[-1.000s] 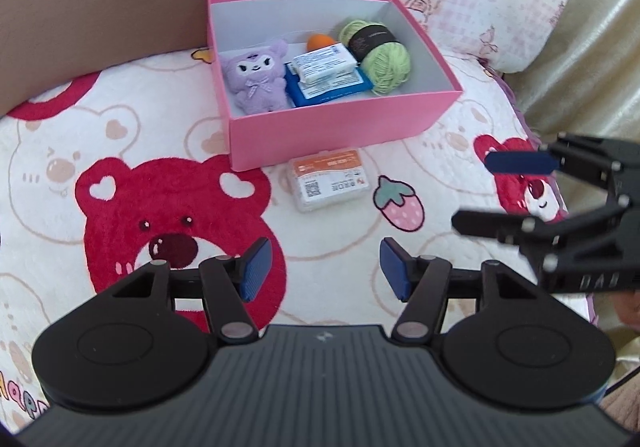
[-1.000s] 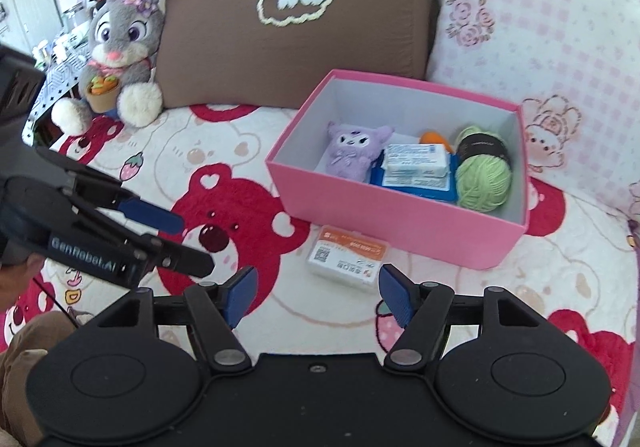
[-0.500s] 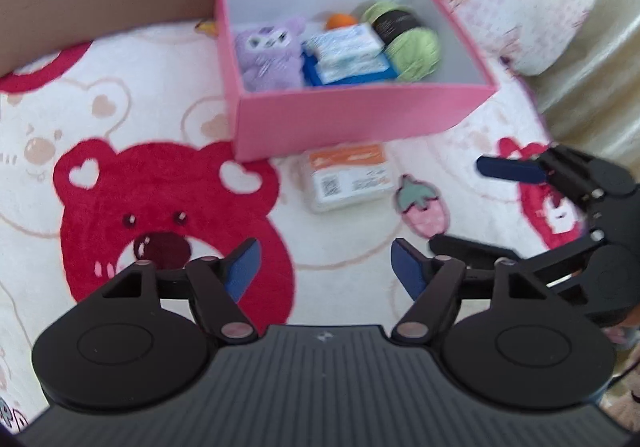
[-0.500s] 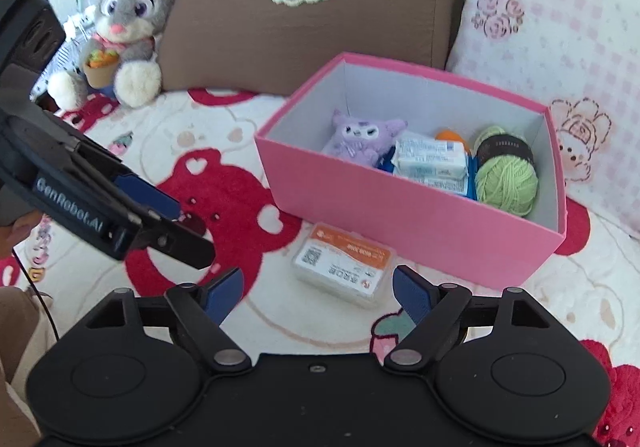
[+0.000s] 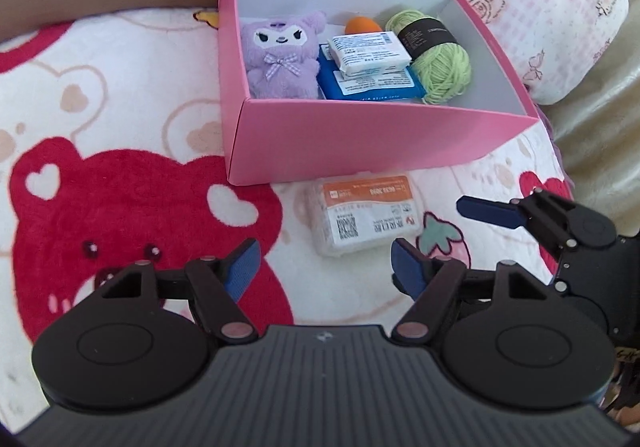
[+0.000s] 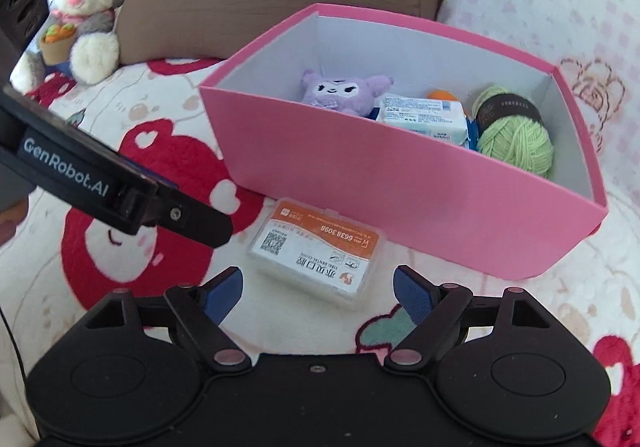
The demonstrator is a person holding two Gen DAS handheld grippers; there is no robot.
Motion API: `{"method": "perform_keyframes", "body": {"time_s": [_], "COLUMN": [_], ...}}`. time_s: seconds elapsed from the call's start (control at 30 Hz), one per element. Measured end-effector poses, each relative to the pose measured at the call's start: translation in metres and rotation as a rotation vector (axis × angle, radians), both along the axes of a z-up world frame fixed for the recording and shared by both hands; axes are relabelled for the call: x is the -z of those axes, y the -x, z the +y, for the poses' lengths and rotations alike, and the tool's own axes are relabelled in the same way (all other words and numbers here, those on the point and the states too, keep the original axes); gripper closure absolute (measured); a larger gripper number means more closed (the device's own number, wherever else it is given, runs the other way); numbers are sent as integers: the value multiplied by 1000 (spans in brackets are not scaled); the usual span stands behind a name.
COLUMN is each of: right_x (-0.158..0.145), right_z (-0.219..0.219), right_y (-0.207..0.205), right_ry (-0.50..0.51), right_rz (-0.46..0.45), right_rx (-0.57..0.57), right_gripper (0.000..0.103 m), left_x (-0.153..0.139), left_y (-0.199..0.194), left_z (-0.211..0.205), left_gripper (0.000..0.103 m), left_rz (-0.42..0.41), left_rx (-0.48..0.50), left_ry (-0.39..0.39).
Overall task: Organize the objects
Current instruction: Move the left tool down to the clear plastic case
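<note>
Left hand-held gripper [image 5: 322, 269], lower centre: jaws apart, just widened, holding nothing. Centre: clear plastic case [image 6: 314, 251] lies on the bear blanket [image 6: 168, 247], outside the pink box [image 6: 400, 183], not yet stowed. The box already holds plush [image 6: 344, 91], packets [image 6: 422, 115] and yarn [image 6: 516, 141]. Right hand-held gripper [image 6: 318, 293]: jaws likewise just widened, empty.

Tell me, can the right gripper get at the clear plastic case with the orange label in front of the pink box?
Probably yes. The right gripper is open and empty, and the clear case lies flat on the blanket just ahead of its fingers, outside the pink box. The left gripper hovers beside it, not over it.
</note>
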State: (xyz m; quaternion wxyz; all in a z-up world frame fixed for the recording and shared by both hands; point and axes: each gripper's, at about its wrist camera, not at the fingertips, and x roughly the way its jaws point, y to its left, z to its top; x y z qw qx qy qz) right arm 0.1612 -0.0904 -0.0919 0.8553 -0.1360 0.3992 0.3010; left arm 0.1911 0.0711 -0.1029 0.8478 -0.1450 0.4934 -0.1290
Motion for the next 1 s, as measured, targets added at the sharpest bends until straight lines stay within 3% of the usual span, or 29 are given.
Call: {"method": "perform_keyframes", "body": {"time_s": [0.27, 0.73, 0.8, 0.83, 0.93, 1.0], "right_x": [25, 49, 51, 51, 50, 49], "right_z": [4, 5, 4, 4, 7, 3], "right_y": [-12, -10, -10, -10, -6, -6], "right_ry": [-88, -164, -179, -177, -150, -192], "right_rz": [6, -43, -34, -38, -50, -18], "right_rx": [84, 94, 103, 101, 83, 70], "right_gripper": [17, 12, 11, 11, 11, 8], "left_x": [20, 40, 40, 41, 47, 51], "left_y": [-17, -28, -27, -27, -27, -27], "left_z": [2, -12, -14, -14, -7, -5], "left_gripper": [32, 35, 42, 54, 69, 68], "left_rz": [-18, -27, -35, -42, -36, -16], "left_rx": [3, 29, 23, 13, -19, -30], "left_ry": [75, 55, 61, 69, 142, 155]}}
